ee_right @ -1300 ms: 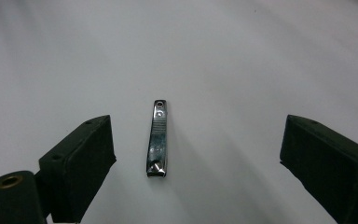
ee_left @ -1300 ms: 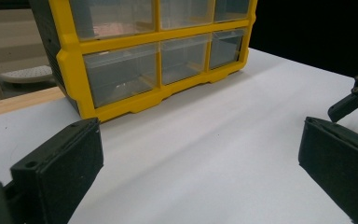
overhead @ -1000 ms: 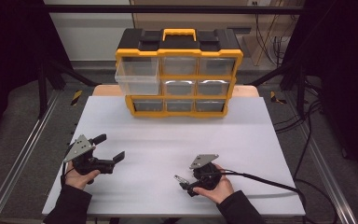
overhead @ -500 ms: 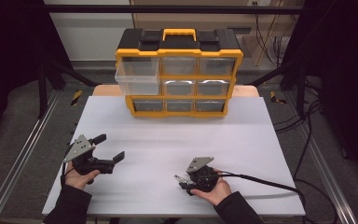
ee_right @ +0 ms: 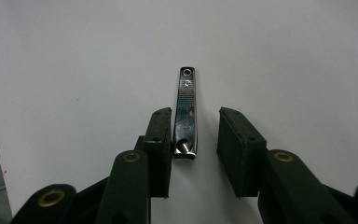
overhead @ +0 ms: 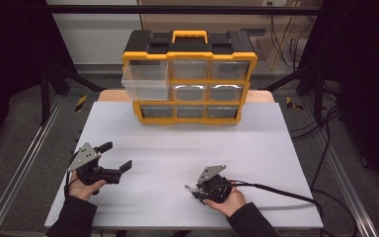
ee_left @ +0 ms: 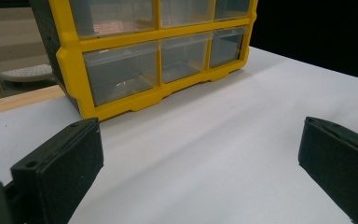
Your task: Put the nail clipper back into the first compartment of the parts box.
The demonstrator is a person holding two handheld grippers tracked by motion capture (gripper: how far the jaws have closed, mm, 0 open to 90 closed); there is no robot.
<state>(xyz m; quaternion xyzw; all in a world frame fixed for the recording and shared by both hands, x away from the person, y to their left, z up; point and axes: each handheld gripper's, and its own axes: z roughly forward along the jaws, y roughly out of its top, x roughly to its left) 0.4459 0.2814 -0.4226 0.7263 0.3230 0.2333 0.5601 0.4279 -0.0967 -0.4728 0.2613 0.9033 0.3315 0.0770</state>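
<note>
From the high view, a yellow drawer cabinet (overhead: 189,79) stands at the far edge of the white table (overhead: 276,143); the left gripper (overhead: 114,157) sits near-left with jaws spread wide, and the right gripper (overhead: 191,189) near-centre, low to the table. The left gripper view has its jaws wide apart, facing the cabinet (ee_left: 144,60). The right gripper view shows a metal nail clipper (ee_right: 186,112) flat on the table between the parted jaws, beside the left one, ungripped.

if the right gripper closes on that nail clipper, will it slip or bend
The nail clipper looks like polished metal, so probably stiff but slippery against the right gripper pads. It lies flat and thin on the white table, so it likely won't roll, though it may skid if nudged.
</note>
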